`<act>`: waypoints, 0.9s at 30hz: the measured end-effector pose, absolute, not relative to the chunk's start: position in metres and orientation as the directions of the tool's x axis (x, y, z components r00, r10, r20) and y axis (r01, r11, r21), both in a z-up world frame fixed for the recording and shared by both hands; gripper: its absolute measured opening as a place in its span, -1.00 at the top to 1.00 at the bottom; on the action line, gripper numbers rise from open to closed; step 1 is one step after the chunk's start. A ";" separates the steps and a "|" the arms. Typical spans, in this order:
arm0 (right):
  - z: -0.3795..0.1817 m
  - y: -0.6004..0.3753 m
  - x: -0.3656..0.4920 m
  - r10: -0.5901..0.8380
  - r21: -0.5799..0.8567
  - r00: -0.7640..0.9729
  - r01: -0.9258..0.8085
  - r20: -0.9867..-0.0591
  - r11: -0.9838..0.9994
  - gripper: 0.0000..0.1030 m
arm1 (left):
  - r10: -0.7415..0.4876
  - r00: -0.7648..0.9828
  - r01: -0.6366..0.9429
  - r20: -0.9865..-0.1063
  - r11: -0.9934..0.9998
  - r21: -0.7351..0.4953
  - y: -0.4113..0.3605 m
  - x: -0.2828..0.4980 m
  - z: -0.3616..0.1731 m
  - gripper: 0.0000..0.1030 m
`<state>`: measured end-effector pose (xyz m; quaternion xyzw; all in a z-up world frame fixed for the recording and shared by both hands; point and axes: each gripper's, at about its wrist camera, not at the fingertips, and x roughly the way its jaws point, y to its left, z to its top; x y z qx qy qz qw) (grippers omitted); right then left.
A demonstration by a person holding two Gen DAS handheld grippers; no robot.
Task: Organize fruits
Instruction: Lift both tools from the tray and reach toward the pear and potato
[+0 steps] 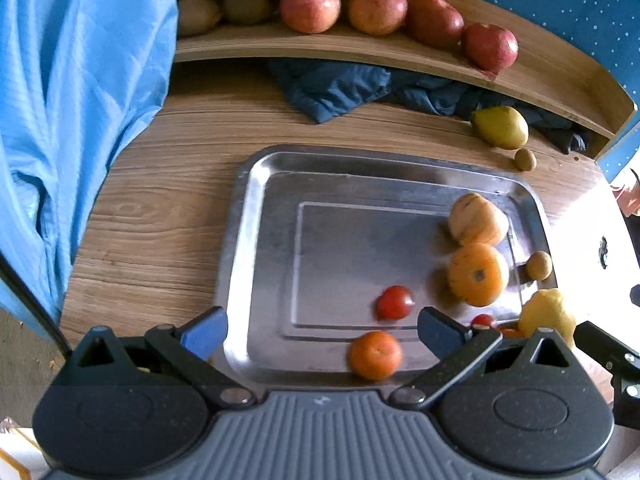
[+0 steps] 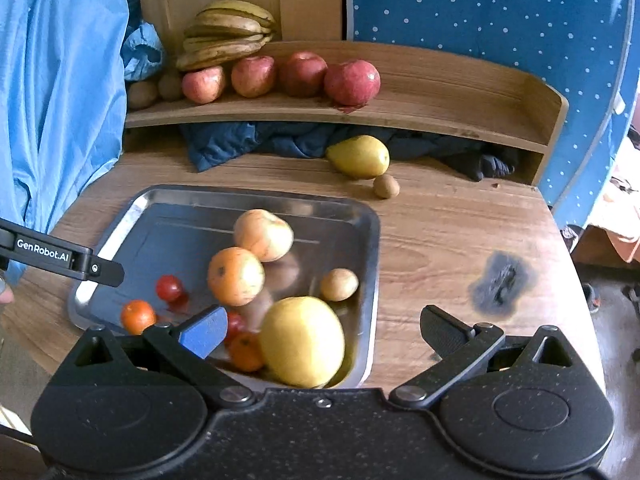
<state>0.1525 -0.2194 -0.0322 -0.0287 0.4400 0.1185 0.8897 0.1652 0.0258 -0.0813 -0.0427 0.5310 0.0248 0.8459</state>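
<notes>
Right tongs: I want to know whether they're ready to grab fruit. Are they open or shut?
Open. In the right wrist view the right tongs stand spread wide with nothing between them, above the near edge of the metal tray.

silver tray (image 2: 372, 240); red apples (image 2: 352, 82); yellow pear (image 2: 359, 156); orange tangerine (image 1: 375, 355); blue white-dotted wall (image 2: 480, 12); brown wood-grain table (image 2: 440, 232); blue cloth (image 2: 48, 100).

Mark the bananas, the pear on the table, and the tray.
bananas (image 2: 228, 36), right wrist view, middle of the bunch.
pear (image 2: 359, 156), right wrist view, centre of its body.
tray (image 1: 256, 208), left wrist view, bare left rim.
</notes>
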 end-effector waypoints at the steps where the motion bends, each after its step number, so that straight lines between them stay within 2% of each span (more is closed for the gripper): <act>1: -0.033 -0.223 0.155 0.194 0.056 0.582 -0.247 -0.790 0.968 -0.99 | 0.003 0.434 -0.095 -0.901 0.995 -0.042 0.021 0.165 -0.081 -0.99; 11: -0.040 -0.255 0.169 0.279 0.111 0.566 -0.312 -0.776 0.944 -0.99 | 0.102 0.420 -0.182 -0.902 0.983 0.027 -0.009 0.167 -0.075 -0.99; 16: -0.040 -0.269 0.173 0.296 0.147 0.566 -0.294 -0.770 0.944 -0.99 | 0.156 0.425 -0.175 -0.892 0.981 0.088 -0.021 0.181 -0.065 -0.99; 21: -0.042 -0.280 0.180 0.308 0.198 0.584 -0.246 -0.751 0.949 -0.99 | 0.162 0.425 -0.137 -0.891 0.984 0.113 -0.031 0.197 -0.064 -0.99; 27: -0.048 -0.283 0.202 0.277 0.188 0.583 -0.210 -0.764 0.960 -0.99 | 0.127 0.429 -0.080 -0.894 0.992 0.102 -0.040 0.225 -0.070 -0.99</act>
